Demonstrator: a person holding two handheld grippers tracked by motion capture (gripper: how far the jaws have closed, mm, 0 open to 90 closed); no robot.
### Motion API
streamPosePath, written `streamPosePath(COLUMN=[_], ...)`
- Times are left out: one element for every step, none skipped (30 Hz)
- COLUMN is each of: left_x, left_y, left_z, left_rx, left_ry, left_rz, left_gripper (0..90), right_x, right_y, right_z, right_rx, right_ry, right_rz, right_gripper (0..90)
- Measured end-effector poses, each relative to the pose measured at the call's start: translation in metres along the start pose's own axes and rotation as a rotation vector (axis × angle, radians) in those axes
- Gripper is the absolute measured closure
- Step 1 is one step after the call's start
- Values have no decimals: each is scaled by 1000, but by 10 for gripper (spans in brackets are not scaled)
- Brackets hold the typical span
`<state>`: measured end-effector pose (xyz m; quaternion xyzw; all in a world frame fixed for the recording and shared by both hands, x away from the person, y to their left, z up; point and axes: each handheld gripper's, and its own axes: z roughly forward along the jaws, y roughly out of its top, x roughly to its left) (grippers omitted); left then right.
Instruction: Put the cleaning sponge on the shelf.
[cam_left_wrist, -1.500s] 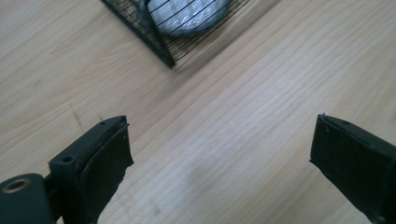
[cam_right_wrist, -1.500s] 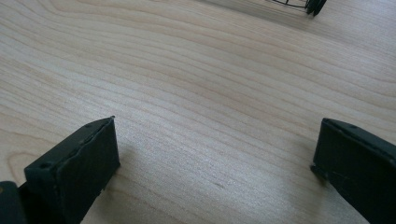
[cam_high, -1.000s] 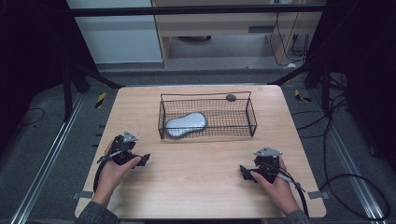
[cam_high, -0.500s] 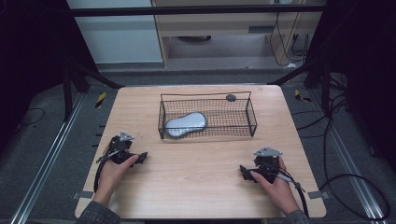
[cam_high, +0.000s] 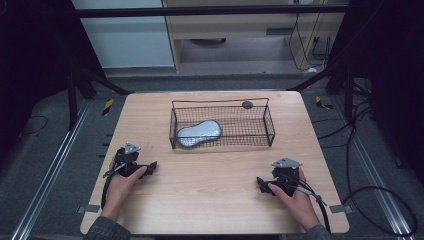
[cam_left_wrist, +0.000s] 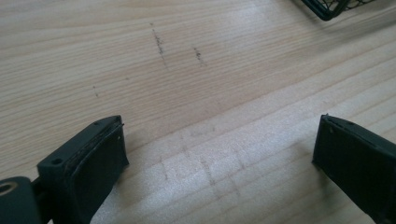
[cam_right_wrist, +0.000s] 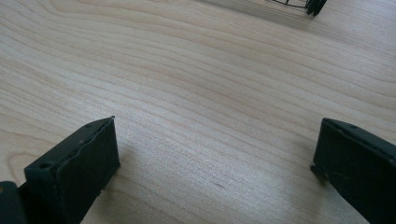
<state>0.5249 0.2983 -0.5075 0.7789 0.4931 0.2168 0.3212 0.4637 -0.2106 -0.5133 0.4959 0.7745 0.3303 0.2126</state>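
A black wire basket (cam_high: 272, 131) stands at the middle back of the wooden table (cam_high: 210, 200). A silver-grey, peanut-shaped object (cam_high: 198, 133) lies in its left end. A small dark round thing (cam_high: 247, 104) sits at the basket's back rim. My left gripper (cam_high: 148, 167) rests low over the table's front left, held in a hand, its jaws wide apart over bare wood (cam_left_wrist: 219, 154). My right gripper (cam_high: 261, 183) sits at the front right, also held in a hand, open with nothing between its jaws (cam_right_wrist: 217, 158).
A corner of the basket shows at the top of the left gripper view (cam_left_wrist: 327, 7) and of the right gripper view (cam_right_wrist: 310, 5). Bare wood lies between the two grippers. Cables (cam_high: 320, 207) trail from each gripper toward the table's front edge.
My left gripper has shifted slightly to the left. The right gripper and the basket have stayed put.
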Motion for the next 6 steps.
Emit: streamPosePath(left_x=[0,0,0,0,0,0], left_y=[0,0,0,0,0,0], left_z=[0,0,0,0,0,0], left_rx=[0,-1,-1,0,-1,0], left_ry=[0,-1,0,-1,-1,-1], left_rz=[0,0,1,1,1,1], left_gripper=[11,11,10,10,9,9], right_x=[0,0,0,0,0,0], right_y=[0,0,0,0,0,0], right_z=[0,0,0,0,0,0], right_rx=[0,0,0,0,0,0], right_ry=[0,0,0,0,0,0], right_rz=[0,0,0,0,0,0], right_gripper=[4,4,4,4,4,4])
